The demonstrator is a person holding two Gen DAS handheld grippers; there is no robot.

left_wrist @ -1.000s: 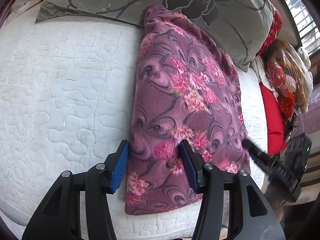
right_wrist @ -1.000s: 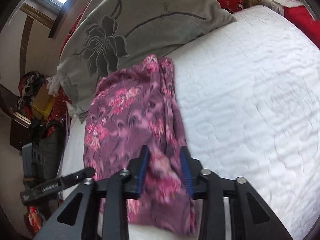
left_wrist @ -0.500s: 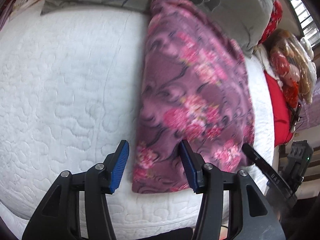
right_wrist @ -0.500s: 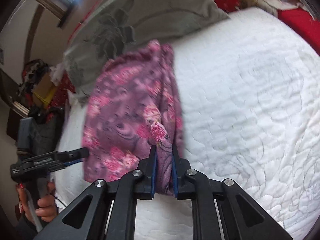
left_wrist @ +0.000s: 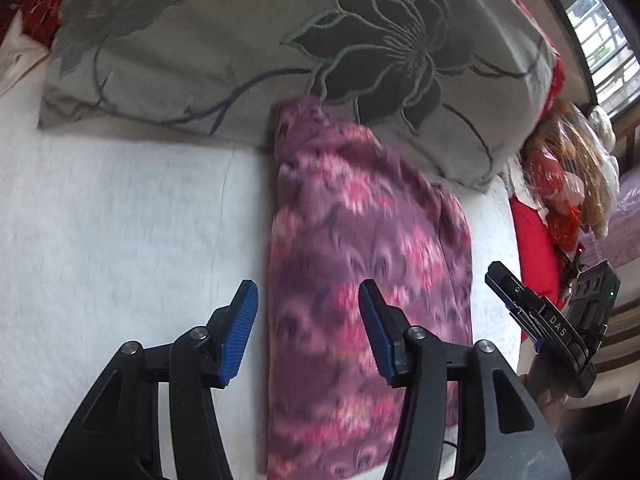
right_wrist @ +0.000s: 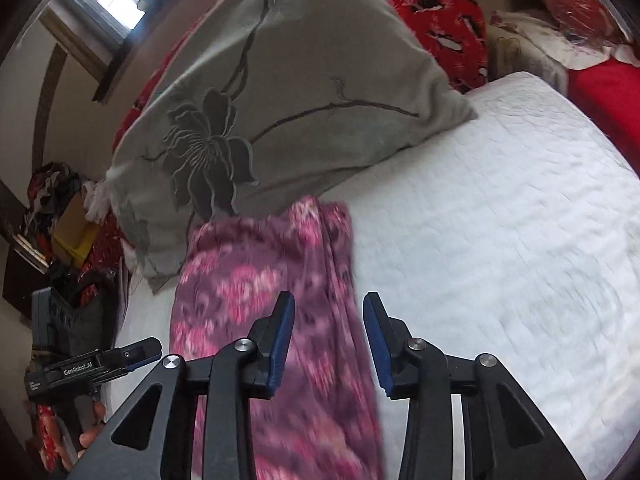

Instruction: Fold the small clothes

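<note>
the purple floral garment point(left_wrist: 360, 280) lies flat on the white quilted mattress point(left_wrist: 120, 240) as a long folded strip, its far end resting against the lower edge of the grey flower-print pillow point(left_wrist: 280, 40) and its near end reaching the mattress's near edge. in the right wrist view the same garment point(right_wrist: 248, 280) shows a lengthwise fold ridge along its right side, though motion blur makes the layers hard to count.

the left gripper point(left_wrist: 308, 332) is spread wide over the strip's left edge, one blue pad over bare mattress and the other over the cloth, gripping nothing. the right gripper point(right_wrist: 329, 340) is also parted, straddling the garment's right edge with nothing between its pads; it shows in the left wrist view point(left_wrist: 528, 308) off the garment's right side.

beyond the pillow point(right_wrist: 300, 100) sits red patterned bedding point(right_wrist: 432, 8), and a doll in plastic wrap point(left_wrist: 560, 184) lies past the mattress's far right corner.
</note>
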